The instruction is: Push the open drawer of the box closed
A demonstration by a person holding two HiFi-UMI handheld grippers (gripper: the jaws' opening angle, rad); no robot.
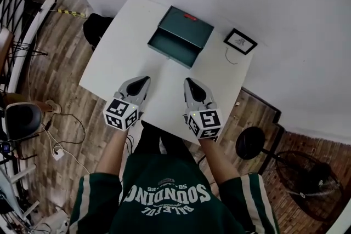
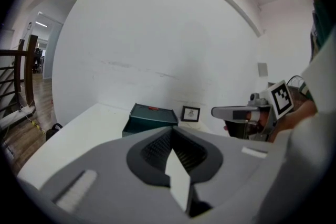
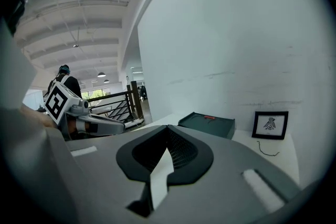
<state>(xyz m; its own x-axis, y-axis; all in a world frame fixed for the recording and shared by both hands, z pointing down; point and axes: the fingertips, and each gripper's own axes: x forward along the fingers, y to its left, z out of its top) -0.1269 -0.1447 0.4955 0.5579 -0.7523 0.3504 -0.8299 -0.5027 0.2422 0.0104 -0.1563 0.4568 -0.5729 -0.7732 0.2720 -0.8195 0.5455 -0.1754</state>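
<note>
Teal box [image 1: 187, 26] sits near the white table's [image 1: 109, 71] far edge, close to the wall, its long side running across my view and slightly skewed. Its open drawer [image 1: 171, 49] points toward me and a little left. Bare tabletop lies between the drawer front and my left gripper [image 1: 146, 79] and right gripper [image 1: 187, 81]. Both have their jaws pressed together on nothing. A framed picture [image 1: 240, 41] stands near the box's right end.

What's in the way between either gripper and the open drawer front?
Nothing visible. Only bare table lies between the left gripper, the right gripper and the open drawer of the box. The framed picture and thin cord sit to the box's right, off the path. The drawer looks empty.
</note>
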